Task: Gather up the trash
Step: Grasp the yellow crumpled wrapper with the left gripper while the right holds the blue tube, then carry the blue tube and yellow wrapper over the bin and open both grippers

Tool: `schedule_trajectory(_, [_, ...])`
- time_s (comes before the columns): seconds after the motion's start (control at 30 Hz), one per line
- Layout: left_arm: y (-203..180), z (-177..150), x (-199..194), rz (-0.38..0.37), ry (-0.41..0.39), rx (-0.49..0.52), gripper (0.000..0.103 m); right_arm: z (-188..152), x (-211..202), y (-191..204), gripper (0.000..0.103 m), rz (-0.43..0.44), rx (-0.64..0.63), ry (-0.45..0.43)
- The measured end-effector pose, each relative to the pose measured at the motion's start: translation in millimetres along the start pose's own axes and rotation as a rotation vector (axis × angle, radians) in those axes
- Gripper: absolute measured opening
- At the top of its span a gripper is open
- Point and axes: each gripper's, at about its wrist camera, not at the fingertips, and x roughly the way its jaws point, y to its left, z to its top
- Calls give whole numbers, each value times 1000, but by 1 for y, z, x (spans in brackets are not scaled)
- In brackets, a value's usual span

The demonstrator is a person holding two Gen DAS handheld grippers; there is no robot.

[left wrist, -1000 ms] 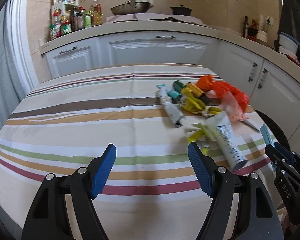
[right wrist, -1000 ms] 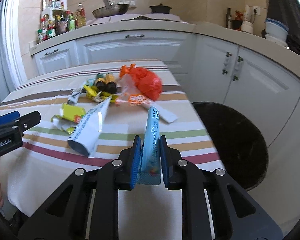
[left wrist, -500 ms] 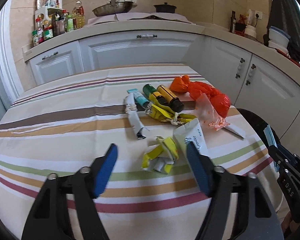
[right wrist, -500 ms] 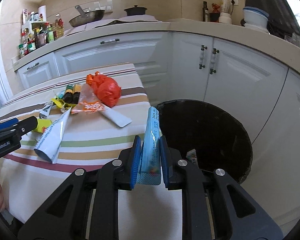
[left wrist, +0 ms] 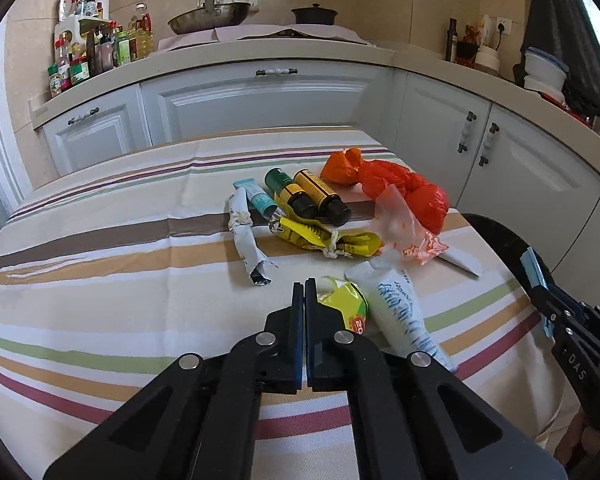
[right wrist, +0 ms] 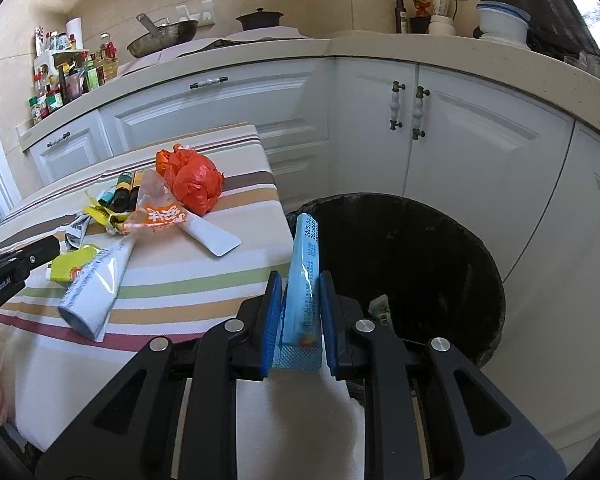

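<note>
The left gripper (left wrist: 304, 286) is pressed together with nothing seen between its pads, low in the frame's centre above the striped tablecloth (left wrist: 100, 264). Just right of it lie a yellow wrapper (left wrist: 346, 304) and a white tube (left wrist: 400, 312); further up are two dark bottles (left wrist: 312, 198) and an orange bag (left wrist: 396, 188). A blue packet (right wrist: 305, 276) is pinched by the right gripper (right wrist: 300, 284), beside the black bin (right wrist: 420, 256) at the right.
</note>
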Motion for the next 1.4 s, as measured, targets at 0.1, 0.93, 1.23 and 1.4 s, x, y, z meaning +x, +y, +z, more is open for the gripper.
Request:
schedule_trajectory(0.1, [-1, 0, -5, 4, -12, 5, 2, 0, 0, 0, 19, 0, -1, -3])
schedule_trajectory(0.93, [-2, -8, 17, -38, 50, -6, 51, 1, 1, 2, 19, 4, -2, 6])
schedule_trajectory(1.23, [-3, -10, 18, -52, 59, 4, 38, 1, 3, 2, 19, 4, -1, 8])
schedule_trajectory(1.4, [0, -9, 8, -45, 31, -2, 38, 1, 2, 3, 19, 2, -1, 3])
